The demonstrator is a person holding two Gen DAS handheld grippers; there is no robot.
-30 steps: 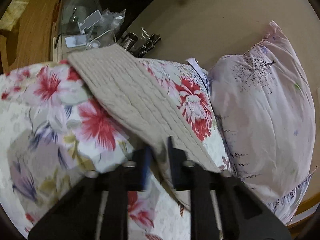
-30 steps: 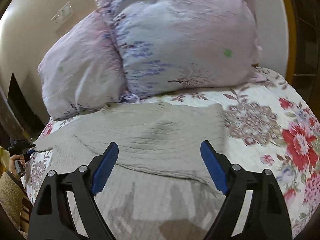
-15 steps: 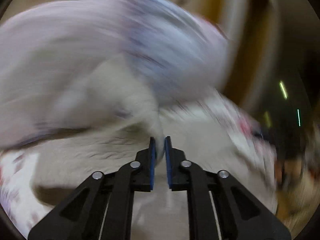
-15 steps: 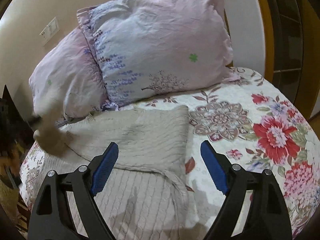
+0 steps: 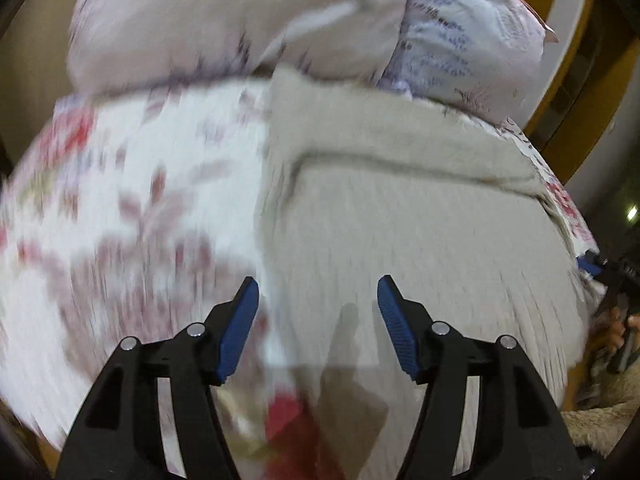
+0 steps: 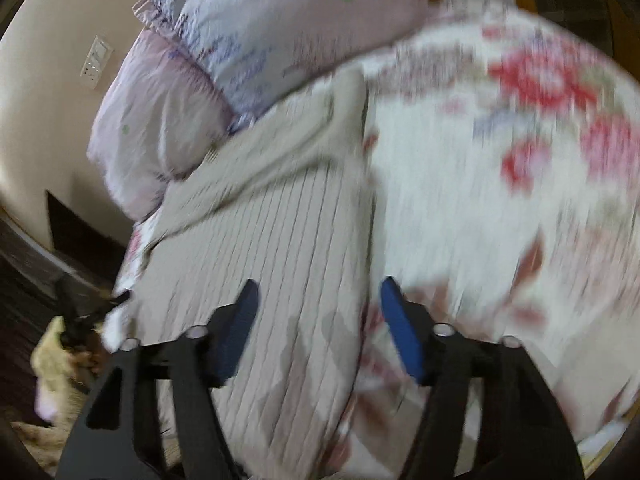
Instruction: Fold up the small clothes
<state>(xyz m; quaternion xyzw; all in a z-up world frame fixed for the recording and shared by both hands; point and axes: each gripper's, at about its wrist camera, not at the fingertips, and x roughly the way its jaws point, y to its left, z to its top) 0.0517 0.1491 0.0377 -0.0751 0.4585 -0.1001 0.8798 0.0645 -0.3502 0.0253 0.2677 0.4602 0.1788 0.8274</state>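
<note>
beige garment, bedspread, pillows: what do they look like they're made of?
Beige garment: probably knit, matte; parallel ribs run along it and it drapes softly. Bedspread: looks like printed woven fabric, white with red flowers; blur hides any stitching. Pillows: thin woven cloth, likely cotton, matte and finely wrinkled, with a small lavender print.

1 beige knitted garment [image 5: 400, 220] lies at 12 o'clock, 2 pale pillows [image 6: 248, 40] lie at 11 o'clock on 1 floral bedspread [image 6: 500, 180], and 2 grippers are in view.
</note>
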